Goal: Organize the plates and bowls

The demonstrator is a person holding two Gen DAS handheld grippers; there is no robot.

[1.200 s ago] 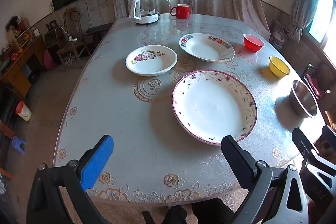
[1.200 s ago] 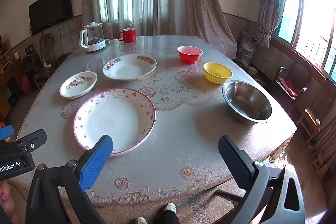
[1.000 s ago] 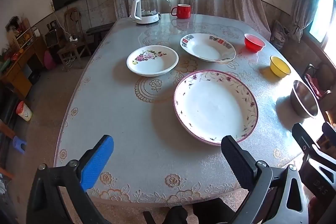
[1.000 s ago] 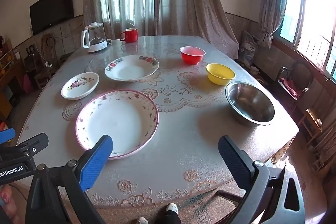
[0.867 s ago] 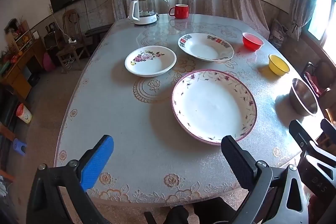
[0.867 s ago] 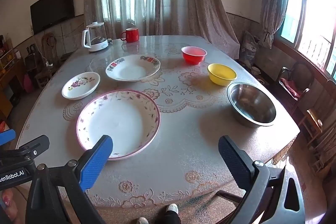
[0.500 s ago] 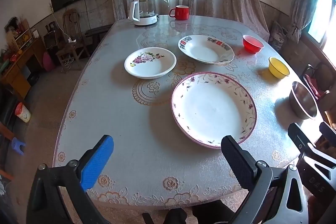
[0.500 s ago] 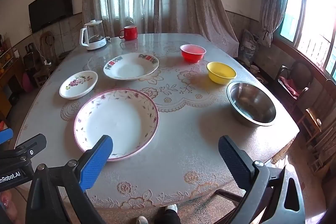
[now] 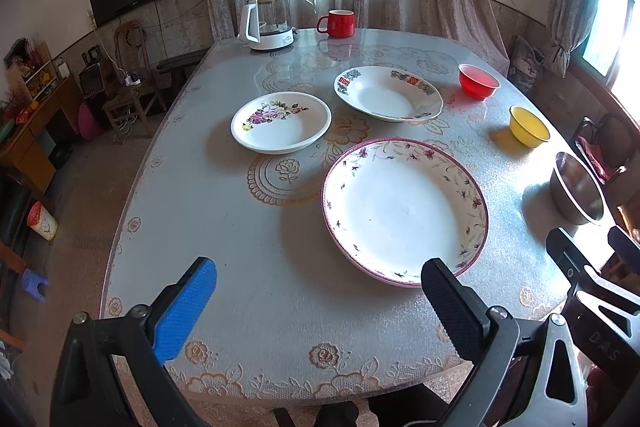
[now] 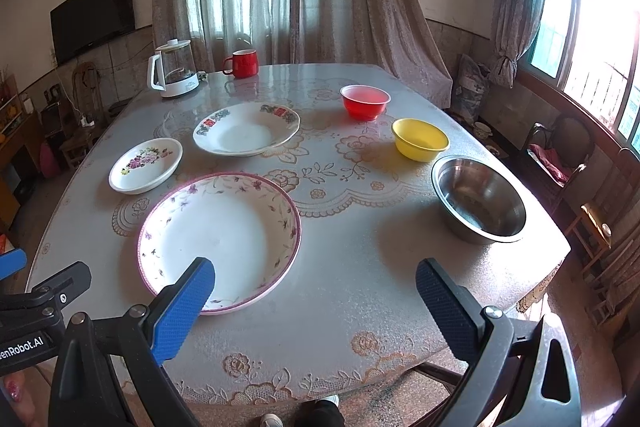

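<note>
Both grippers are being held above the near edge of the table (image 10: 360,267), with nothing gripped. The left gripper (image 9: 320,291) is being kept wide apart, its blue pad and black pad hanging over the lace-patterned tablecloth just short of the large purple-rimmed plate (image 9: 404,207). The right gripper (image 10: 316,287) is likewise being held wide, its blue pad overlapping the near rim of that same plate in the right wrist view.

From left to right, the crockery is being shown spread out and unstacked. A small white plate with a pink flower print (image 10: 146,165) is lying at the left. Just beyond it, a medium deep plate with red and green rim decoration (image 10: 246,133) is sitting farther back. The large purple-rimmed plate is lying nearest the grippers. To the right, a red bowl (image 10: 365,101), a yellow bowl (image 10: 420,139) and a steel bowl (image 10: 478,203) are being seen in a line running toward the near right corner, each apart from the others. At the far edge, a glass kettle (image 10: 174,73) and a red mug (image 10: 242,63) are standing side by side.
</note>
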